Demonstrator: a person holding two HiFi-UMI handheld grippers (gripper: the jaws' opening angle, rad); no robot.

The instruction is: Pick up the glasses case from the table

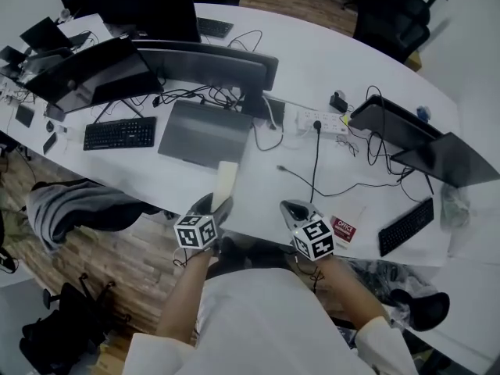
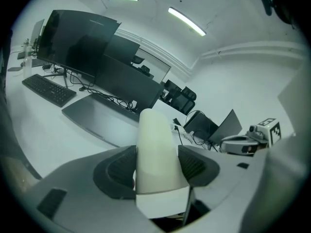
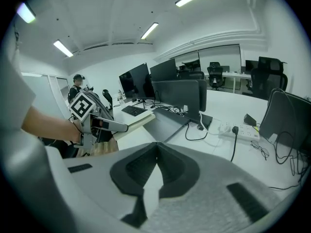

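Left claw (image 1: 219, 202): clenched on the glasses case (image 2: 155, 154). You have one pad on each long side of it. The case is cream-coloured, and its rounded far end sticks out well past the fingertips (roughly half its length shows beyond the pads). It is up in the claw, off the table (image 1: 258, 186), over the near edge.

Straight ahead of the left claw, just beyond the case's tip, a closed grey laptop (image 1: 205, 133) lies flat. Further ahead stands a row of dark monitors (image 1: 207, 65). Ahead and off to this claw's left lies a black keyboard (image 1: 119, 133).

Right claw (image 1: 291, 208): jaws pressed together, nothing between them. It hangs over the near edge of the table, just beside the left claw and level with it. The two do not touch.

Ahead of the right claw a black cable runs up to a white power strip (image 1: 316, 121). Close on its right lies a red card (image 1: 342, 229) (print too small to read). Beyond that, a second keyboard (image 1: 406, 226) lies at a slant.

From the right gripper view, your left claw shows off to the left, with the case's pale end pointing toward the laptop.
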